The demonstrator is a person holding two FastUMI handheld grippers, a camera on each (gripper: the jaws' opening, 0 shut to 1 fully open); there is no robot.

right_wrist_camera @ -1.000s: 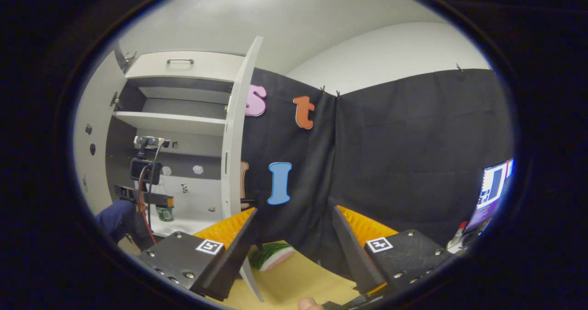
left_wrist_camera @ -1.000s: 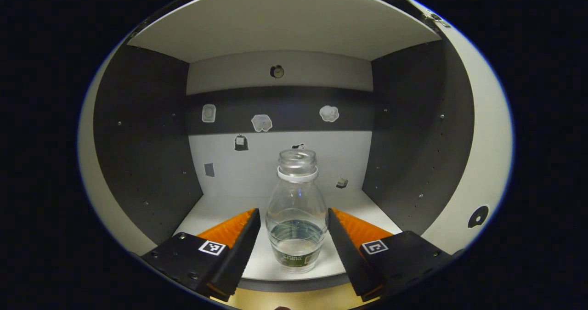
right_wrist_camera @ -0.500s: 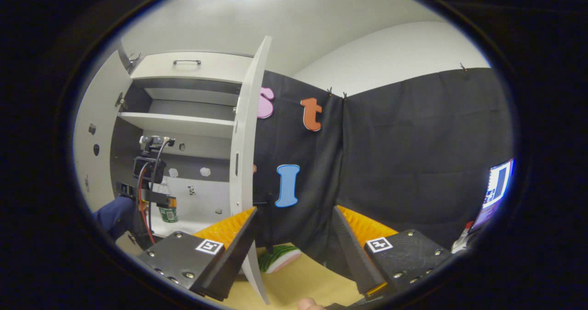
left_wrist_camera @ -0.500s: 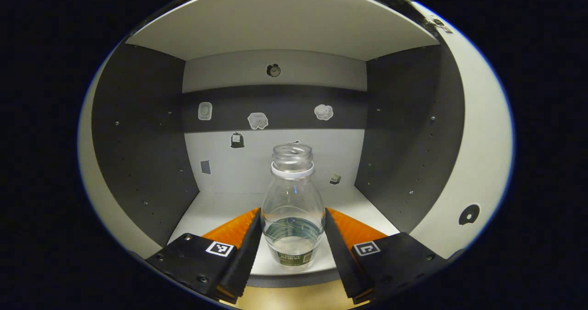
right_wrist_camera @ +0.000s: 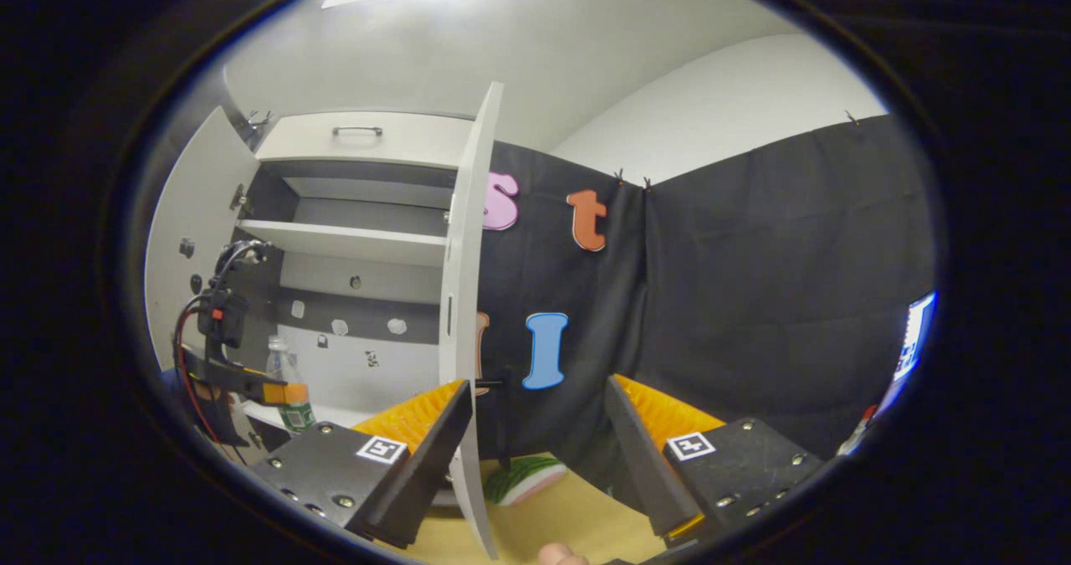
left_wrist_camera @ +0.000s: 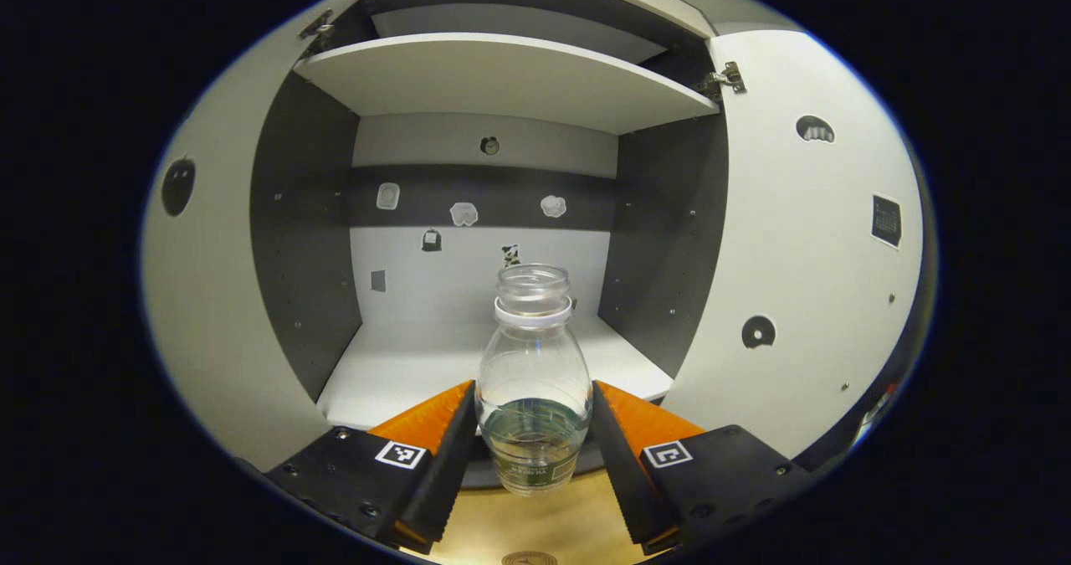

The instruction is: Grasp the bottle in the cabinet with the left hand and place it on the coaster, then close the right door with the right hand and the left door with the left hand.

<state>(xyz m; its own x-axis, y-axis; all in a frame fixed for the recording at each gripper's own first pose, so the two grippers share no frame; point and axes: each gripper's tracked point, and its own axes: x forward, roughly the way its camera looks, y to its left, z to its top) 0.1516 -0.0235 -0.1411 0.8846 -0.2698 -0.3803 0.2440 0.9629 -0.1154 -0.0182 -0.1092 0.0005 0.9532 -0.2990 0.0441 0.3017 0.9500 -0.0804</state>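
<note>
A clear, capless bottle (left_wrist_camera: 533,381) with a white neck ring, a green label and a little water hangs just in front of the cabinet's lower shelf (left_wrist_camera: 402,372). My left gripper (left_wrist_camera: 533,389) is shut on its belly. A round coaster (left_wrist_camera: 529,558) peeks in below it on the wooden table. Both cabinet doors stand open: the left door (left_wrist_camera: 201,297) and the right door (left_wrist_camera: 803,255). In the right gripper view, my right gripper (right_wrist_camera: 537,385) is open and holds nothing, close behind the right door's edge (right_wrist_camera: 468,297). The left gripper (right_wrist_camera: 251,385) and bottle (right_wrist_camera: 283,372) show at the cabinet mouth.
An upper shelf (left_wrist_camera: 502,79) spans the cabinet, with a drawer front (right_wrist_camera: 360,138) above it. Small stickers dot the back wall (left_wrist_camera: 477,272). A watermelon-slice-like object (right_wrist_camera: 527,475) lies on the table past the right door. A lit screen (right_wrist_camera: 916,339) glows far right.
My left gripper closed on the bottle and drew it back out of the cabinet, past the shelf's front edge. The right gripper's view shifted slightly; it stayed open.
</note>
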